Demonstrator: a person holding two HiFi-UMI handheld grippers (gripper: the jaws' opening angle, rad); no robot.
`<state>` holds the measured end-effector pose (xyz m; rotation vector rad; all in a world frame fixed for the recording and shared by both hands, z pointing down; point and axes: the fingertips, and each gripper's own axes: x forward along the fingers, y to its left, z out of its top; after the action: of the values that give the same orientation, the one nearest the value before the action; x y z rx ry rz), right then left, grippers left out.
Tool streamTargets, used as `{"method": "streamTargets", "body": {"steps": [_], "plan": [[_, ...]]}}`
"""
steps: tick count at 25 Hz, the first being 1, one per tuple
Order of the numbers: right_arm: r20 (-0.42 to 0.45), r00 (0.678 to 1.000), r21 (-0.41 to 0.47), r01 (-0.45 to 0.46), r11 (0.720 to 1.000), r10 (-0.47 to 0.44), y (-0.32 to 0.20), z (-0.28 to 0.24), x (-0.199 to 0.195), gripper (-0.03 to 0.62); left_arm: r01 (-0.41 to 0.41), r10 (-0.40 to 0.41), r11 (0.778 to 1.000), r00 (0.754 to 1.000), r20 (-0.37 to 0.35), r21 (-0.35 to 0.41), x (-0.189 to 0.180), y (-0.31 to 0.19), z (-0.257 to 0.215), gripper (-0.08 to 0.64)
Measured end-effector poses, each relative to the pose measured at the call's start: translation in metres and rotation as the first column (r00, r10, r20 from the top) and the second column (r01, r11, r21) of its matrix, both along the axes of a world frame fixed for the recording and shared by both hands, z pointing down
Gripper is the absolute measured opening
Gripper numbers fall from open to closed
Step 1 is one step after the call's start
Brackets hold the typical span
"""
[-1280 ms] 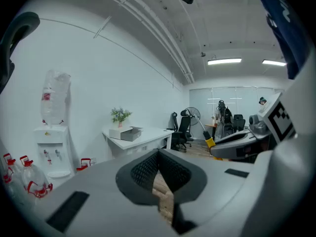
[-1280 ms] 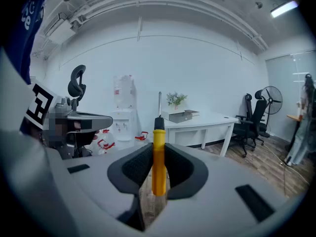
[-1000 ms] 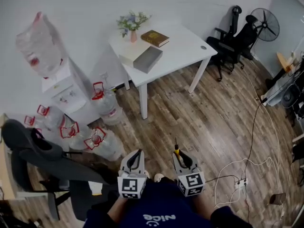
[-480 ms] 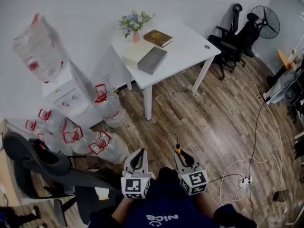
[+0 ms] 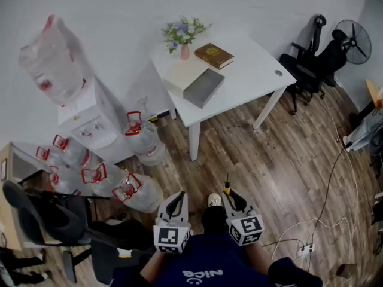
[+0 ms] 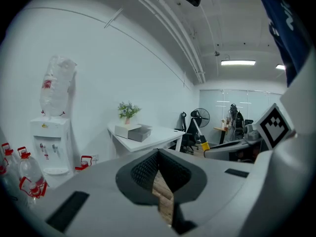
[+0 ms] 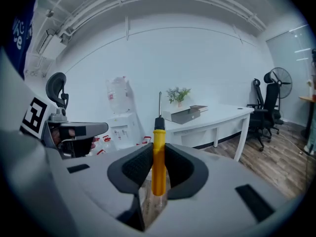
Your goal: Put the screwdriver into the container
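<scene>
**Surface and room.** Wood-plank floor (image 5: 281,160) and plain white walls. White table (image 5: 251,70) at the far wall. Water dispenser (image 5: 90,121) to its left, topped by an upturned bottle (image 5: 51,58). Spare water bottles (image 5: 137,190) with red handles lie on the floor below it. Black office chairs (image 5: 311,64) and a standing fan (image 5: 354,40) at far right. Dark chair (image 5: 48,220) at near left. Power strip (image 5: 305,249) with white cable at near right.

**On the table.** Grey container (image 5: 204,88) touching a cream box (image 5: 184,73). Brown book (image 5: 214,55). Small vase of flowers (image 5: 184,34).

**Claws.** Both are near, over the floor and well apart from the table.
- Right claw (image 7: 158,169): clamped on the yellow handle of the screwdriver (image 7: 158,157), shaft pointing away towards the table.
- Left claw (image 6: 159,167): jaws together at the tips, nothing between them.

**Writing.**
- Person's dark blue top (image 5: 203,268): white print, upside down, apparently "nice".
- Book cover and bottle labels: too small to read.
</scene>
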<state>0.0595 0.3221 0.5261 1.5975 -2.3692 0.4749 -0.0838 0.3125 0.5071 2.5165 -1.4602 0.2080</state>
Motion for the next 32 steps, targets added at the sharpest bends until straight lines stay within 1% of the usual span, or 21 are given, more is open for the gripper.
{"method": "streamTargets", "body": {"steps": [3,6,8,10,14,17,22,24,26,29,32], "plan": [[-0.044,0.998,0.007,0.054,0.999,-0.053,-0.040,0.001,0.016,0.089,0.058,-0.058,0.998,0.998,-0.003,-0.006,0.007,-0.034,0.000,0.017],[-0.058,0.995,0.016,0.077,0.997,-0.076,-0.079,-0.002,0.036,0.090,0.095,-0.095,0.995,0.995,0.016,0.005,0.015,-0.067,-0.004,0.017],[-0.056,0.995,0.028,0.081,0.996,-0.079,-0.108,-0.007,0.046,0.089,0.107,-0.108,0.994,0.994,0.025,0.036,0.023,-0.093,-0.014,0.017],[-0.056,0.995,0.043,0.082,0.996,-0.080,-0.130,-0.010,0.056,0.089,0.108,-0.109,0.993,0.994,0.021,0.047,0.036,-0.113,-0.018,0.017],[-0.068,0.992,0.047,0.110,0.993,-0.107,-0.163,-0.008,0.076,0.091,0.115,-0.115,0.993,0.993,0.014,0.023,0.064,-0.140,-0.014,0.017],[-0.063,0.990,0.051,0.133,0.990,-0.129,-0.181,-0.010,0.094,0.090,0.125,-0.125,0.992,0.992,0.031,0.006,0.081,-0.158,-0.009,0.017],[-0.059,0.987,0.045,0.154,0.987,-0.151,-0.210,-0.008,0.122,0.089,0.169,-0.170,0.985,0.985,0.019,0.036,0.101,-0.188,-0.012,0.017],[-0.050,0.988,0.059,0.152,0.987,-0.149,-0.222,-0.012,0.125,0.089,0.169,-0.170,0.984,0.985,0.016,0.052,0.106,-0.199,-0.021,0.017],[-0.041,0.988,0.063,0.150,0.987,-0.147,-0.227,-0.014,0.128,0.091,0.162,-0.163,0.986,0.986,0.017,0.045,0.110,-0.204,-0.021,0.017],[-0.029,0.990,0.044,0.137,0.990,-0.136,-0.232,-0.009,0.132,0.091,0.144,-0.144,0.989,0.989,0.020,0.032,0.114,-0.211,-0.017,0.017],[-0.021,0.992,0.020,0.121,0.992,-0.121,-0.237,-0.001,0.129,0.089,0.133,-0.133,0.991,0.991,0.029,0.014,0.110,-0.223,-0.009,0.017]]}}
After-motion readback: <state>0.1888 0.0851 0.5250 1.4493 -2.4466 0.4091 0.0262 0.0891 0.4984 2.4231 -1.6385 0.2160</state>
